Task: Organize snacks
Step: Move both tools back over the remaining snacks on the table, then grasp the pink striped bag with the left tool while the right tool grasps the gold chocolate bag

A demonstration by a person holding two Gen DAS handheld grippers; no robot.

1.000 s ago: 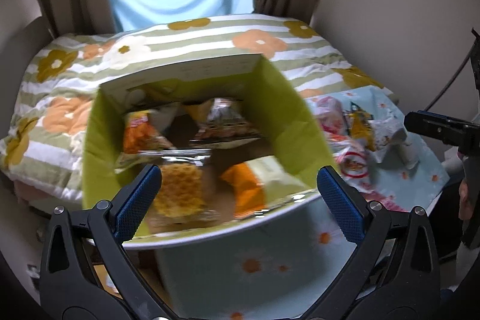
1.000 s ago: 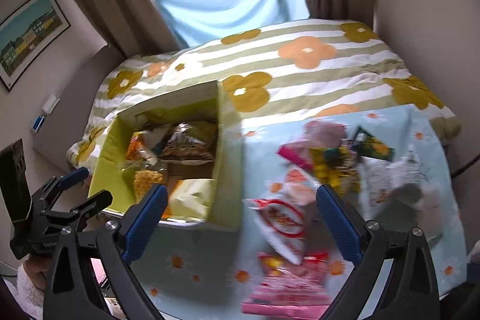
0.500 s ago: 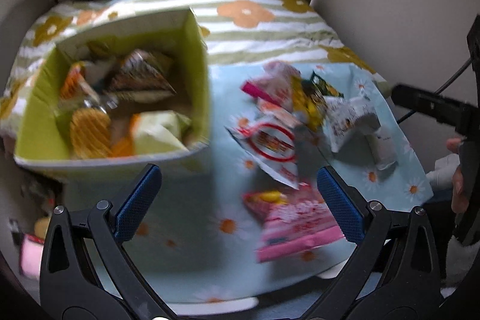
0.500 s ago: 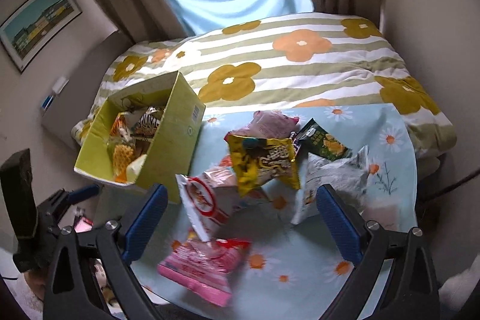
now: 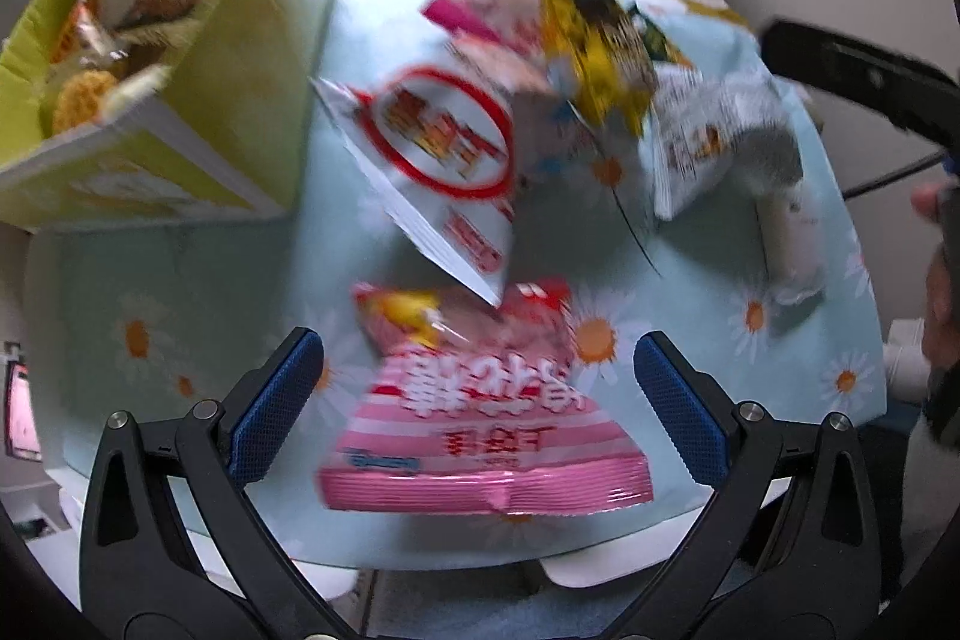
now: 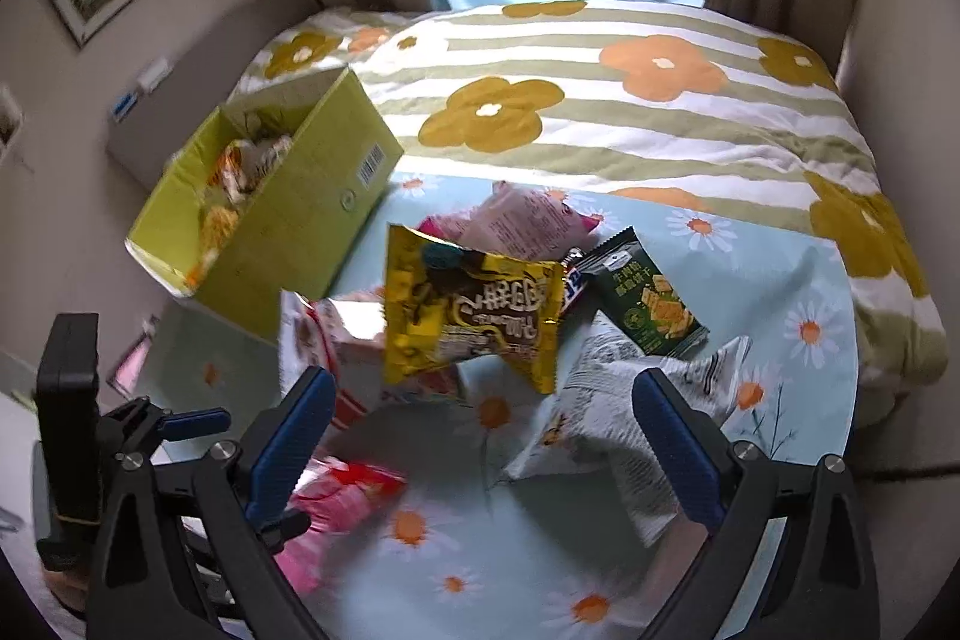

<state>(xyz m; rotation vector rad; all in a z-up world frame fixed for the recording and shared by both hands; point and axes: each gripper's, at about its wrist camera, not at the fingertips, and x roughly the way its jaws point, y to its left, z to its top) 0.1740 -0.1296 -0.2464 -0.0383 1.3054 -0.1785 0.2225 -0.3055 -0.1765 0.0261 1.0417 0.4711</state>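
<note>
A green cardboard box [image 5: 180, 112] [image 6: 300, 232] holding several snack packs stands at the table's left. Loose packs lie to its right: a pink striped bag [image 5: 486, 430] [image 6: 342, 502], a white bag with a red ring [image 5: 444, 160], a yellow bag [image 6: 474, 316] [image 5: 600, 46], a dark green pack [image 6: 645, 304] and a white crumpled bag [image 6: 624, 400] [image 5: 714, 136]. My left gripper [image 5: 480, 400] is open, its blue pads [image 5: 276, 406] either side of the pink bag, not touching it. My right gripper [image 6: 480, 436] is open and empty above the packs.
The table carries a pale blue daisy cloth [image 6: 798, 340]. A bed with a striped flower quilt [image 6: 600, 100] lies behind it. The table's front edge [image 5: 480, 562] is just below the pink bag. The right gripper's body [image 5: 870, 82] is at the right.
My left gripper has swung right from over the box and dropped down to the pink bag. My right gripper has also shifted right and lower over the loose packs.
</note>
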